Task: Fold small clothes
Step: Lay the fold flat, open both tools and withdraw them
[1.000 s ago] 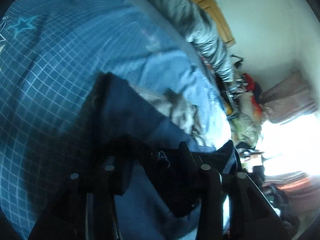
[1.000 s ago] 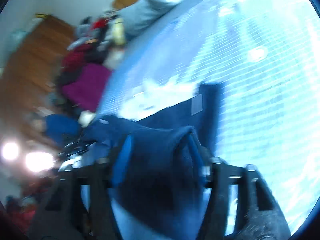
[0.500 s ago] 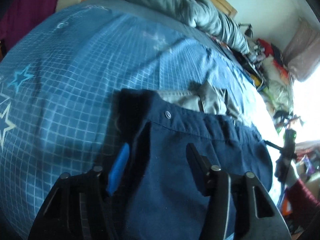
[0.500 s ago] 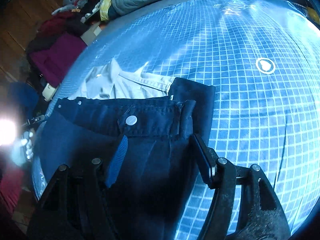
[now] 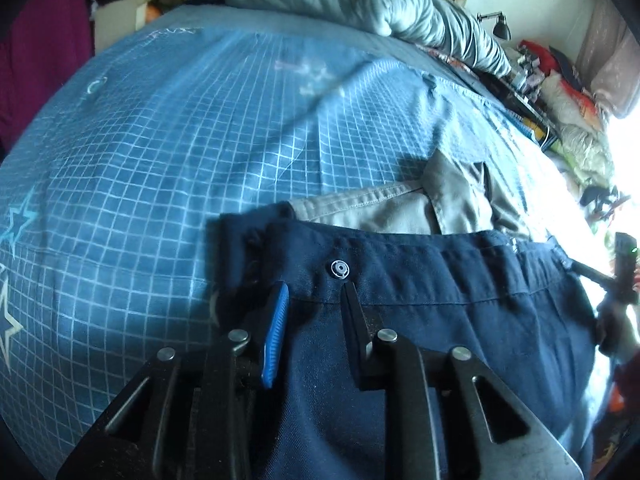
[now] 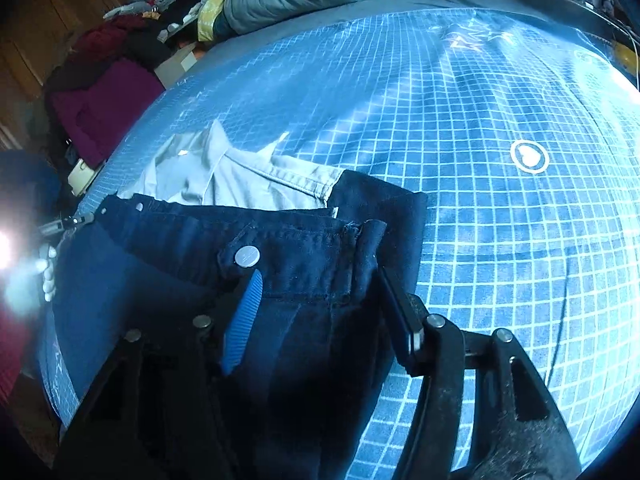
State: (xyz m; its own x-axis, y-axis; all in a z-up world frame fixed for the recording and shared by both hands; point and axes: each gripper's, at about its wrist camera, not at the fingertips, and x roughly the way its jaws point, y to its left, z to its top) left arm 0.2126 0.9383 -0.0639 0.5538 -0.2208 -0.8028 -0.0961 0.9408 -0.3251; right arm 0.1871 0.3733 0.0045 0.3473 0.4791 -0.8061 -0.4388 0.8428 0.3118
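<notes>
Both grippers, left (image 5: 312,292) and right (image 6: 318,280), sat with fingers spread, gripping nothing (waistband just between them), probably pinning the navy trousers (image 5: 440,320) flat on the bed (image 5: 160,160) for folding.

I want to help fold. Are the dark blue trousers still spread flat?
Spread: the dark blue trousers lie flat on the bed, waistband showing edge to edge.

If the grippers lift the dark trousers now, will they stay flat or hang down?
The trousers would probably sag: the cloth already creases at the waistband. They likely weigh more than the grey shirt, being thicker. The bedsheet may drag slightly.
</notes>
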